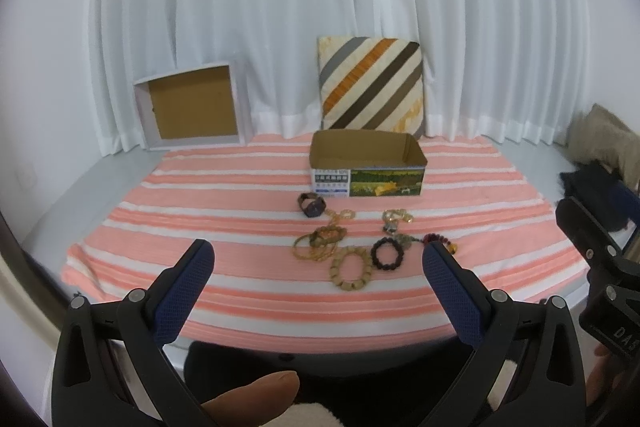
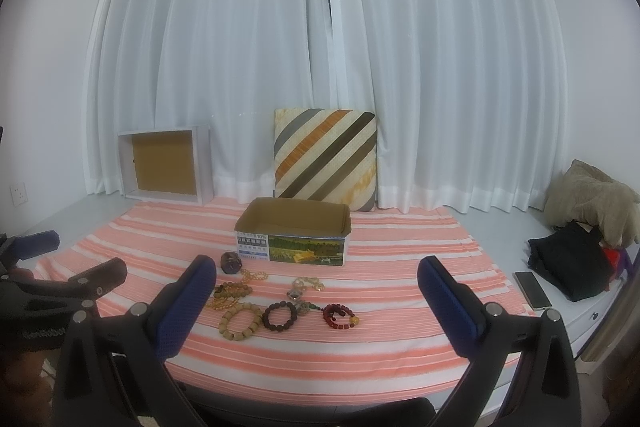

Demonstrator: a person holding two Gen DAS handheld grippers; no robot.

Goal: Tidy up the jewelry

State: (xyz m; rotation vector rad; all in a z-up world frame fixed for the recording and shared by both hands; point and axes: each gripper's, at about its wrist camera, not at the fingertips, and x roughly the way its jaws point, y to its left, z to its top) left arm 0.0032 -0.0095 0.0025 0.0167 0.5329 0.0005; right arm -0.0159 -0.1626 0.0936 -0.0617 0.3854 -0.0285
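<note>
- The left gripper (image 1: 318, 259) hung above the near edge of the striped cloth (image 1: 240, 187), fingers spread wide with nothing between them, aimed at the jewelry.
- The right gripper (image 2: 316, 275) was held level beside it, its fingers equally wide apart and empty.
- The jewelry lay in a loose cluster on the cloth in front of the open cardboard box (image 2: 294, 233): a tan wooden bead bracelet (image 2: 241, 321), a dark bead bracelet (image 2: 279, 315) just beside it, a red bead bracelet (image 2: 340, 315) to the right, and a dark brown bangle (image 2: 231, 262) near the box's corner.
- A striped cushion (image 2: 325, 159) and an open white box (image 2: 166, 165) leaned against the curtain (image 2: 320, 27).
- Only the right wrist view showed a phone (image 2: 532, 290), folded dark clothes (image 2: 568, 261) and a wall socket (image 2: 18, 193).
- Only the left wrist view showed the person's thumb (image 1: 256, 393) at the bottom edge.
</note>
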